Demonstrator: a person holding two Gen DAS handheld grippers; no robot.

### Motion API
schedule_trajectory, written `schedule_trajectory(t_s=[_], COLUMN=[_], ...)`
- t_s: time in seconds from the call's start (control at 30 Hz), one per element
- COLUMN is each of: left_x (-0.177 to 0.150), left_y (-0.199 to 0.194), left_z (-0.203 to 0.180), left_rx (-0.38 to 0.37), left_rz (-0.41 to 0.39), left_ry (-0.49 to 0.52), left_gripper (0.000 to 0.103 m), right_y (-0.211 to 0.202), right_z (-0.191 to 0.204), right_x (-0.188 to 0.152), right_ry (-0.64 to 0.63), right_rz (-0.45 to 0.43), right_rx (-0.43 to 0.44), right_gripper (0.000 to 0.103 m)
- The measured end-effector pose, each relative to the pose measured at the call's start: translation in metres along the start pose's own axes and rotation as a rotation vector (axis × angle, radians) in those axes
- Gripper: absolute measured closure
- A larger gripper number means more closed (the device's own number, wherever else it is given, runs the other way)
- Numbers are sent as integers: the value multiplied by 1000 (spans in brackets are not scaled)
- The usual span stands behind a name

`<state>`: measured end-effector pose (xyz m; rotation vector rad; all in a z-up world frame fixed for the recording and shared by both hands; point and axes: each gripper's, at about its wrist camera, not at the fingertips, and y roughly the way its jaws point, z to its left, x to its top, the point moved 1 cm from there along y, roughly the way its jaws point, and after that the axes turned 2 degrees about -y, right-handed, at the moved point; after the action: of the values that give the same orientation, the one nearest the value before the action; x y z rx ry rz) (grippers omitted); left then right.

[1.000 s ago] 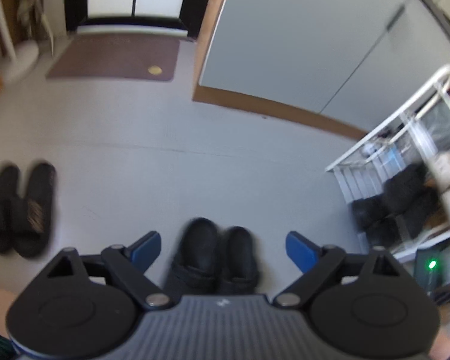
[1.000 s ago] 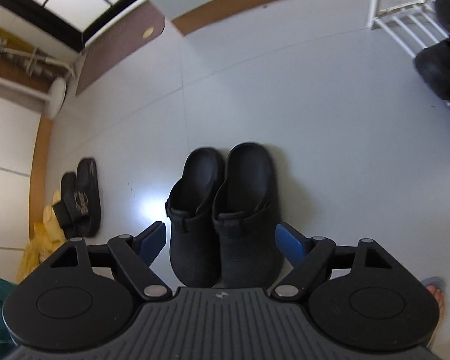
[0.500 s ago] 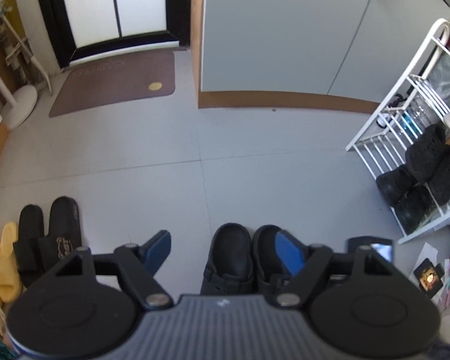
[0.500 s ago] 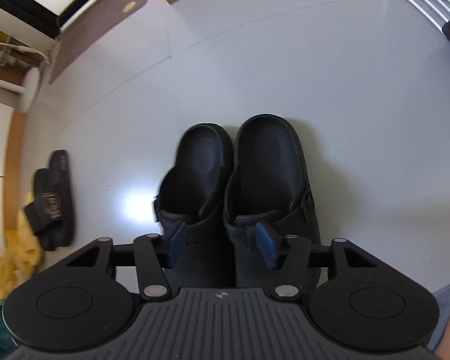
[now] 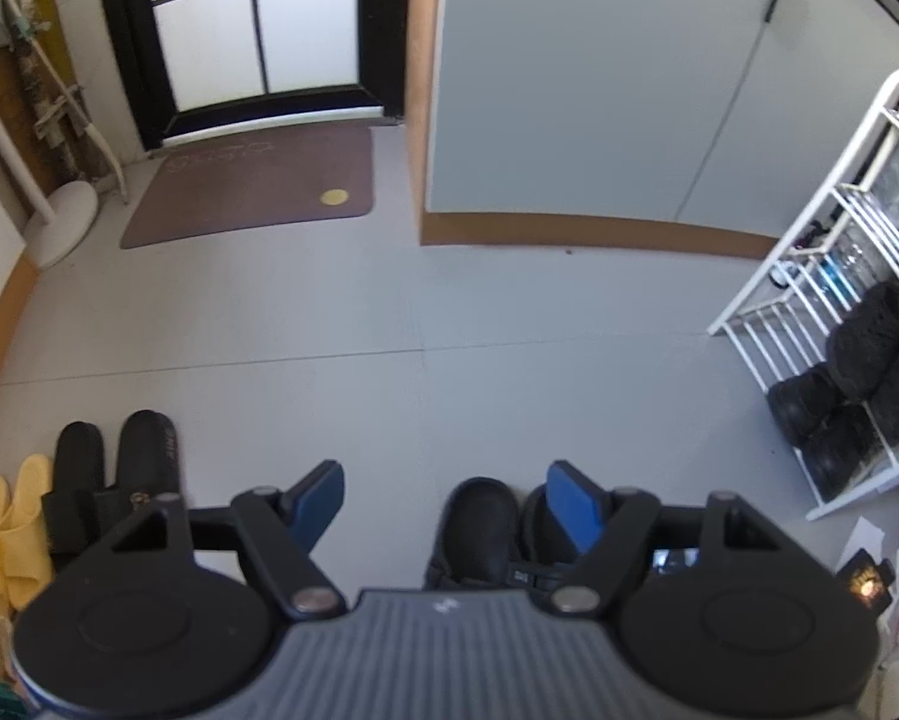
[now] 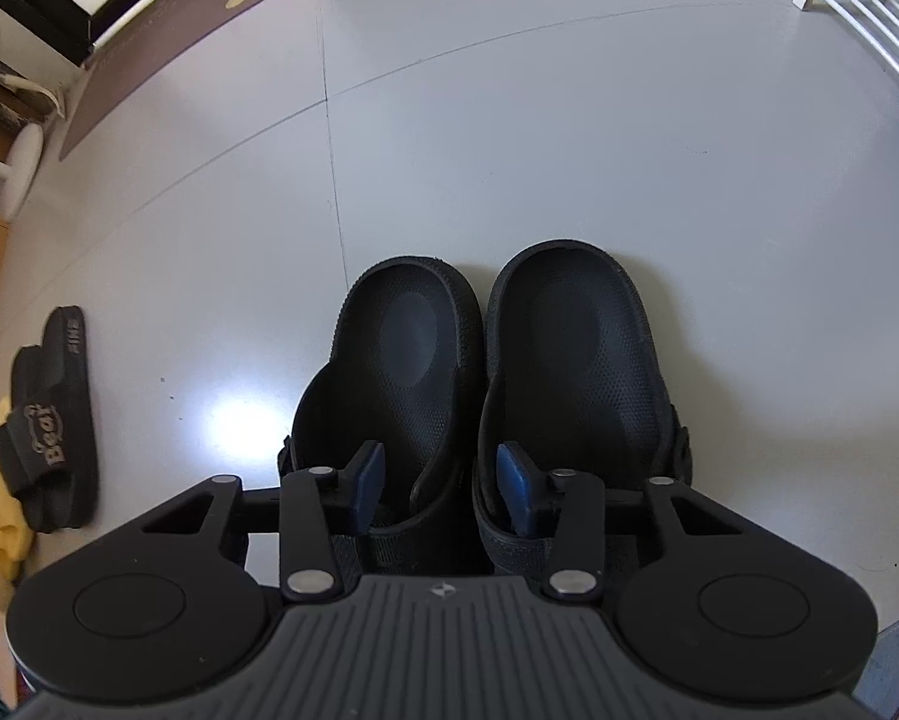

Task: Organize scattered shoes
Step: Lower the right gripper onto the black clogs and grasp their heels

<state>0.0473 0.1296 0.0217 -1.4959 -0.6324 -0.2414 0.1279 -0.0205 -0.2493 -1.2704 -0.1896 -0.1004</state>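
A pair of black clogs stands side by side on the grey floor, the left clog (image 6: 407, 348) and the right clog (image 6: 575, 348) touching. My right gripper (image 6: 440, 462) is low over their heel ends with one blue pad inside each clog. Its jaws are closing, with the two inner walls between the pads but not visibly pinched. My left gripper (image 5: 443, 477) hovers higher. Its jaws are closing slightly with nothing between them, and the clogs (image 5: 485, 528) show just beyond its right finger.
Black slides (image 5: 143, 456) (image 6: 47, 438) and yellow slippers (image 5: 17, 510) lie at the left by the wall. A white shoe rack (image 5: 809, 240) with black shoes (image 5: 857, 360) stands at the right. A brown doormat (image 5: 251, 186) and a fan base (image 5: 59, 216) lie by the door.
My right gripper has come down onto the clogs and its jaws have narrowed, the pads now dipping inside them. The left gripper's jaws have narrowed a little and its view has tilted up.
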Motion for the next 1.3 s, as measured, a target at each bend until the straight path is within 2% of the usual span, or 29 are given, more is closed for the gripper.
schedule_trajectory(t_s=[0.13, 0.2, 0.23, 0.5, 0.63, 0.7, 0.8, 1.07, 1.3], left_x=[-2, -4, -4, -5, -6, -6, -4, -5, -6], left_y=[1, -1, -1, 0, 0, 0, 0, 0, -5], left_z=[8, 6, 6, 8, 2, 2, 0, -13, -26], left_rx=[47, 46, 45, 43, 39, 44, 37, 28, -2], left_rz=[2, 1, 2, 4, 5, 4, 3, 2, -8], left_ry=[6, 21, 28, 25, 46, 47, 43, 68, 68], left_gripper=[28, 28, 28, 28, 28, 28, 28, 28, 28], right_y=[11, 15, 17, 44, 58, 61, 62, 36, -4], right_z=[13, 18, 19, 37, 26, 23, 19, -8, -48], right_x=[-5, -5, -5, -3, 7, 9, 12, 15, 16], right_ry=[-37, -47, -47, -91, -60, -66, -91, -66, -14], right_rz=[-12, -22, -18, 34, 88, 103, 110, 0, -109], right_rx=[-48, -83, -106, -213, -200, -197, -192, -209, -179], right_gripper=[65, 78, 81, 81, 85, 90, 91, 91, 91])
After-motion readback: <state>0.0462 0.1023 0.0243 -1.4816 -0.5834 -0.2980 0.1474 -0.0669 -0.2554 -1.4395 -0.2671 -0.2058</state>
